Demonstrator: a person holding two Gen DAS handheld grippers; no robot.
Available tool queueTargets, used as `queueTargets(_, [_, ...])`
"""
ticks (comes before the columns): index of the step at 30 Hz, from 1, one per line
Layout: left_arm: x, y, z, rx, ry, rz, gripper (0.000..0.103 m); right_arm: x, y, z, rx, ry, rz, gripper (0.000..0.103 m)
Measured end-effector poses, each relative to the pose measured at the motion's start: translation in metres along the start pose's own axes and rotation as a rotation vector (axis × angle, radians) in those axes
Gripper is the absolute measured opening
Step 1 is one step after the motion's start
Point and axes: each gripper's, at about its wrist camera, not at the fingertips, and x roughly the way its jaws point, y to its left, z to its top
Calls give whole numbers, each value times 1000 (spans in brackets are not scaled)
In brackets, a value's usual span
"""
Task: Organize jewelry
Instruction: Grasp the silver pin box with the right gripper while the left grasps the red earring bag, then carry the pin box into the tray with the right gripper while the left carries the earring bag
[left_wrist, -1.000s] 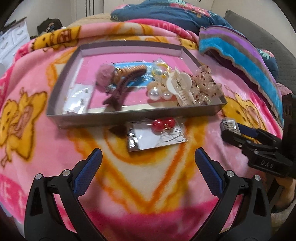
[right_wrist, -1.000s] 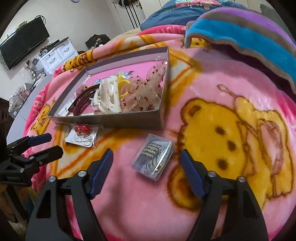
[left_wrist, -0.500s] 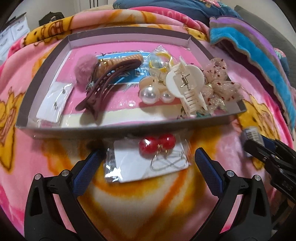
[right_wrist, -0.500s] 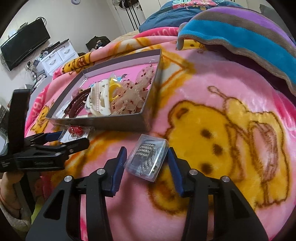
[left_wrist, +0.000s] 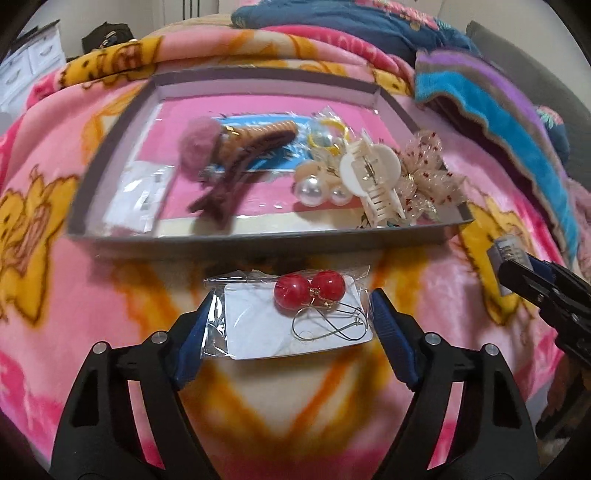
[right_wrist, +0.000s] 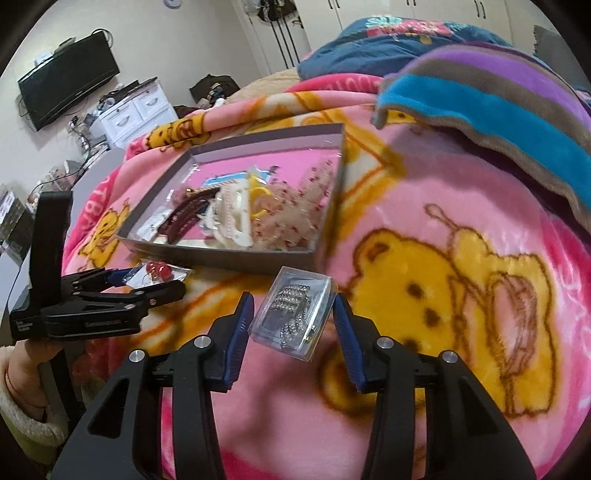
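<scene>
A grey tray (left_wrist: 258, 239) on the pink blanket holds hair clips, pearls and a bow; it also shows in the right wrist view (right_wrist: 229, 254). My left gripper (left_wrist: 290, 317) is shut on a clear packet of red ball earrings (left_wrist: 310, 290), its pads touching both packet edges, just in front of the tray. My right gripper (right_wrist: 293, 314) is shut on a small clear box of rhinestone jewelry (right_wrist: 295, 314) and holds it tilted above the blanket, right of the left gripper (right_wrist: 147, 284).
A striped purple and blue blanket (right_wrist: 498, 96) is piled at the right behind the tray. A white dresser (right_wrist: 129, 110) and a wall TV (right_wrist: 70, 92) stand beyond the bed on the left. The pink bear-print blanket (right_wrist: 461, 277) covers the bed.
My left gripper moved forward and closed on the earring packet. My right gripper closed on the clear box and lifted it off the blanket.
</scene>
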Motion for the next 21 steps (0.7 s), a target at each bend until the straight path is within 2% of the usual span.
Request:
queueTargets(10, [-57,39,9,-59,-102,36,72,3,38,20,-61,-16,63,43])
queueTargets(21, [-82,62,30,-89,-157,64,72,3,66,54,-94,-54,98,43])
